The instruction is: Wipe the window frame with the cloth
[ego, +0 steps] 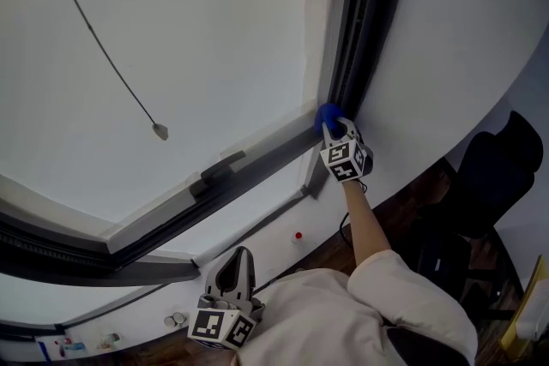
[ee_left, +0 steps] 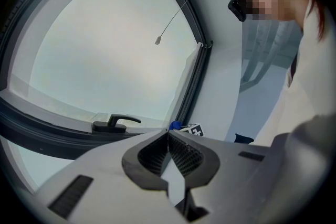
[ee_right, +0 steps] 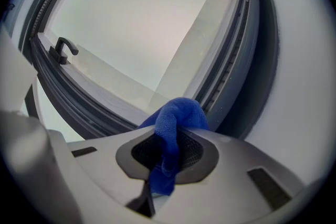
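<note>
Blue terry cloth (ee_right: 176,118) is pinched between the 2 jaws of the right gripper (ee_right: 170,136). A rounded fold bulges out past the jaw tips and a loose tail hangs down behind them. In the head view the cloth (ego: 327,117) sits at the corner of the dark grey window frame (ego: 360,30), where its upright side meets the sloping lower rail, and appears to rest against the frame there. The right gripper (ego: 337,129) reaches up to that corner at the end of a bare forearm (ego: 364,223) coming out of a pale sleeve (ego: 412,296). Its marker cube (ego: 346,160) faces the camera.

The left gripper (ego: 238,257) is held low, close to the person's chest and well apart from the frame. In its own view its 2 jaws (ee_left: 168,136) are pressed together at the tips with nothing between them. Beyond the tips, the cloth (ee_left: 176,125) shows as a small blue patch at the frame's corner.

A black lever handle (ee_left: 113,124) lies on the lower rail, left of the cloth. A thin cord with a small weight at its end (ego: 159,131) hangs in front of the pale glass pane (ego: 171,30).
</note>
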{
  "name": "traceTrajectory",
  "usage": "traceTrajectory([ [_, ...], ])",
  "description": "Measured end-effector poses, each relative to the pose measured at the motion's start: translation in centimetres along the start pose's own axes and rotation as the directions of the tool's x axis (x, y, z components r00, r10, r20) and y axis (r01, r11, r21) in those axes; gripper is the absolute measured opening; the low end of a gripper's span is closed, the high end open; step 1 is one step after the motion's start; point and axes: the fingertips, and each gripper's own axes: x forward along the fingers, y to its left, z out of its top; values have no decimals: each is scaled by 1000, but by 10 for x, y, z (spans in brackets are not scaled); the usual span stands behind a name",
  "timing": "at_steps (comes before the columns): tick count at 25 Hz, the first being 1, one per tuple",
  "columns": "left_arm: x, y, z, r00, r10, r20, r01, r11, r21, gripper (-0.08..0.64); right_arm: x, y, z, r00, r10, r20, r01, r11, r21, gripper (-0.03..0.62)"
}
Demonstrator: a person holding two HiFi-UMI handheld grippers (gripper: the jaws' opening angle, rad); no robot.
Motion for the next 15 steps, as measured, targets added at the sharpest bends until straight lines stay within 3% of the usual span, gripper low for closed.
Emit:
traceTrajectory([
  [6,-4,-6,-4,1000,-1,-9,1,1000,-3,11,5,14,-15,994,111,-19,-109,991,75,57],
  [11,-7,-8,-5,999,24,-24,-23,1000,12,11,-4,11,15,991,107,82,-107,994,-2,57],
  [15,-5,-11,-5,999,26,-24,-25,999,22,11,10,13,16,992,107,62,-108,994,13,57],
])
